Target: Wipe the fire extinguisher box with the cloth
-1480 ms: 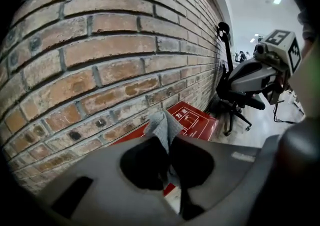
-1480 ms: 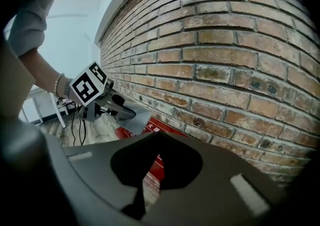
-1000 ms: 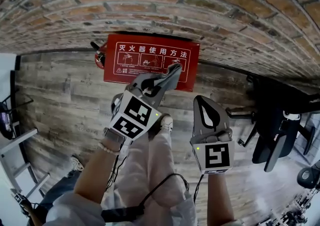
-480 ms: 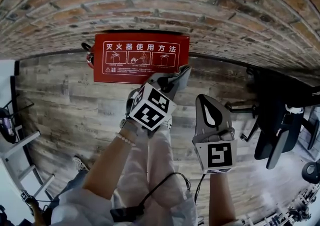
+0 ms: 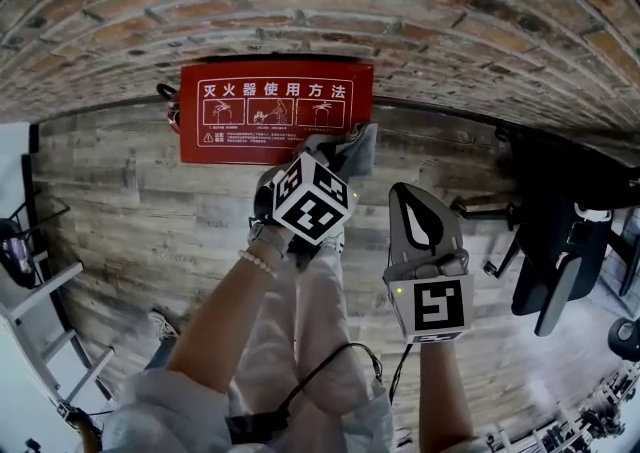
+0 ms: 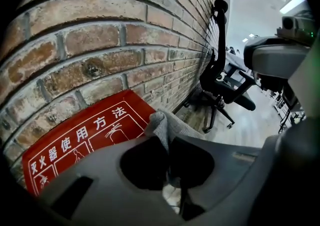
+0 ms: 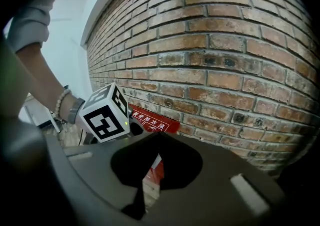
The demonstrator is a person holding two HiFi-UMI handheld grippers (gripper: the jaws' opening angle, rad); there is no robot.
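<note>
Left tongs point(image 6: 168, 140) clamped on cloth point(image 6: 159, 122), at box point(image 6: 85, 135) corner

Wood floor point(image 5: 120, 221) w/ extinguisher box point(image 5: 262, 142) & office chair point(image 5: 560, 241).

Even indoor light, strong fisheye bending, dark vignetted corners.
</note>
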